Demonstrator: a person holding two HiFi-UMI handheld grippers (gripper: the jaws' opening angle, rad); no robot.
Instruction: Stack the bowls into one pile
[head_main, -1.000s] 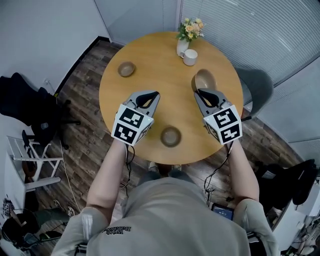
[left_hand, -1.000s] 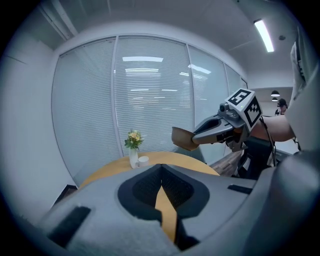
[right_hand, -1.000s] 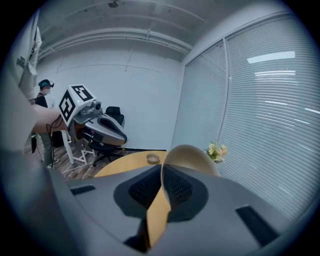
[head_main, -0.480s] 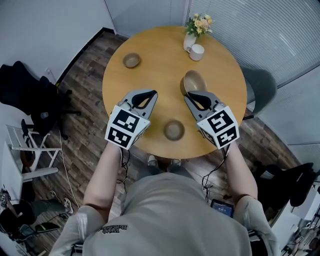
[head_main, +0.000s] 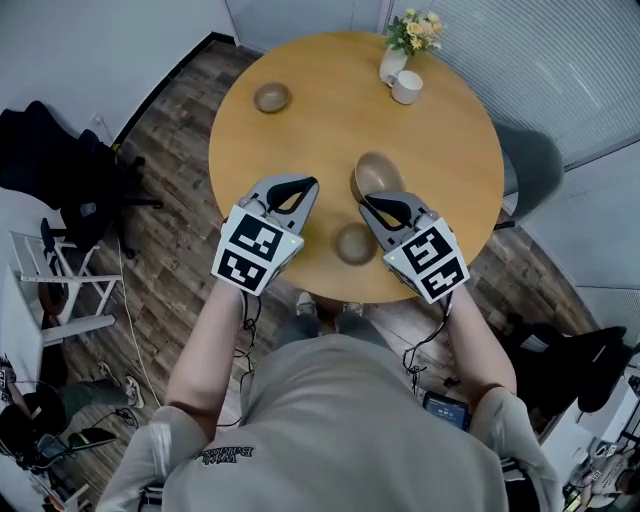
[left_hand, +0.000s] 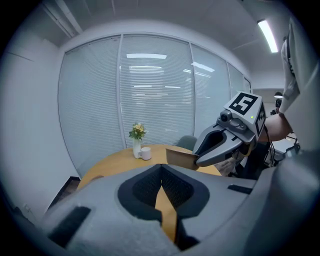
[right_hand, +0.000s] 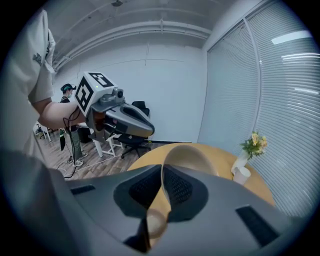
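Wooden round table (head_main: 440, 140) holds the work. Its largest bowl (head_main: 378, 172) hangs tilted, rim clamped in the right gripper (head_main: 372, 204), seemingly bound for the near small bowl (head_main: 354, 243) just beside it. The left gripper (head_main: 306, 184) hovers closed and empty. The far small bowl (head_main: 271, 97) waits well apart.

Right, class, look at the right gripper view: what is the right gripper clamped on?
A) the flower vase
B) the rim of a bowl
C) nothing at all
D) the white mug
B: the right gripper has its jaws closed on the rim of a bowl, which it holds tilted, while the mug and the vase stand apart at the far side of the table.
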